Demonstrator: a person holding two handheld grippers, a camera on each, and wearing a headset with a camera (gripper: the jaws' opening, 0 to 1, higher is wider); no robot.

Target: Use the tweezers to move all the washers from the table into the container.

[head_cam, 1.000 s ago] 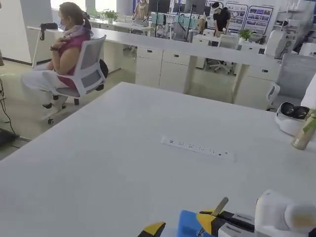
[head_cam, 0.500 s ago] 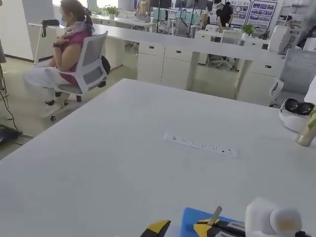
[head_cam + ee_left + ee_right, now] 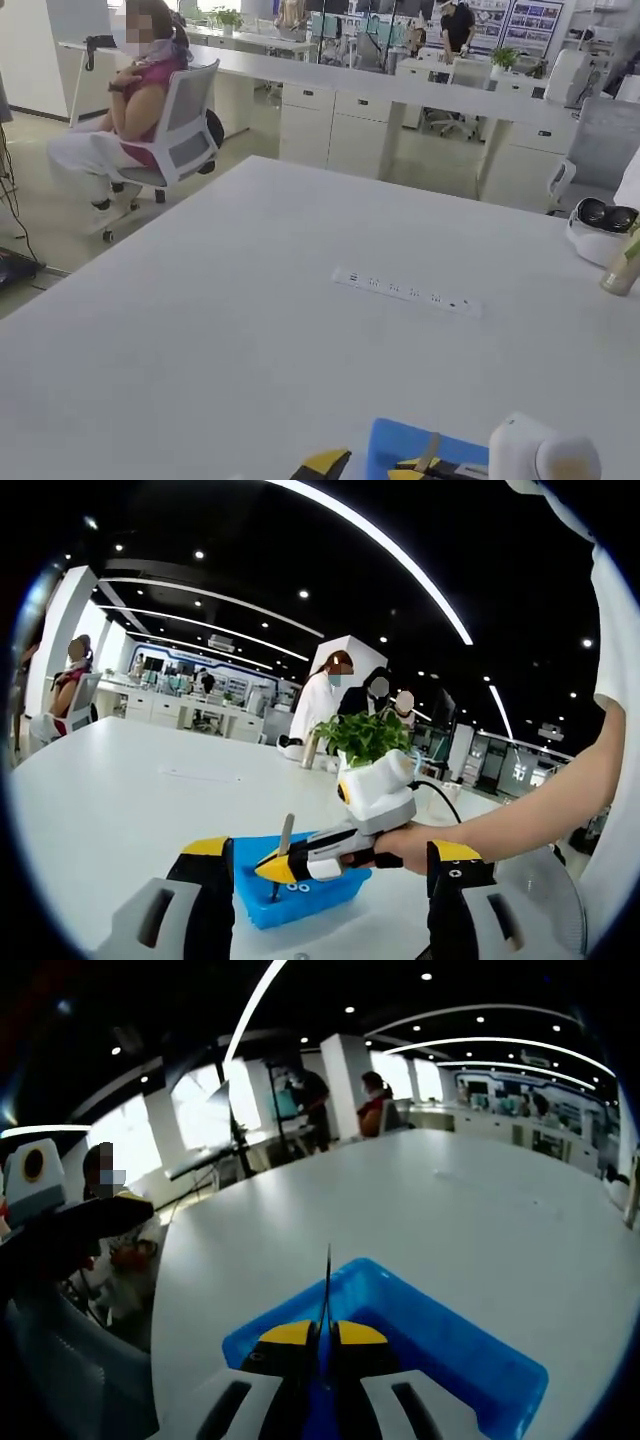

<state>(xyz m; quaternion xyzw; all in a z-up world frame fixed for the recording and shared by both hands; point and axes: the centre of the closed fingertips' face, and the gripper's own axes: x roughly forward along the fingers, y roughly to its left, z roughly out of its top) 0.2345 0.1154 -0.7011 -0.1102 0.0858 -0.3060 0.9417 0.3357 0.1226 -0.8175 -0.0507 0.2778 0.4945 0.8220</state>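
Observation:
A blue container sits on the white table at the near edge. My right gripper is shut on thin metal tweezers that point up over the container. In the left gripper view a hand holds the right gripper with the tweezers above the container. My left gripper is open, one jaw on either side of the container; its yellow tip shows left of the container. A tiny grey thing, perhaps a washer, lies on the table in front of the container.
A white power strip lies mid-table. A headset and a bottle stand at the right edge. A potted plant stands behind the container. A person sits in a chair beyond the far left corner; others stand farther back.
The right gripper with the tweezers has sunk towards the bottom of the head view, closer to the container. The head camera has shifted slightly.

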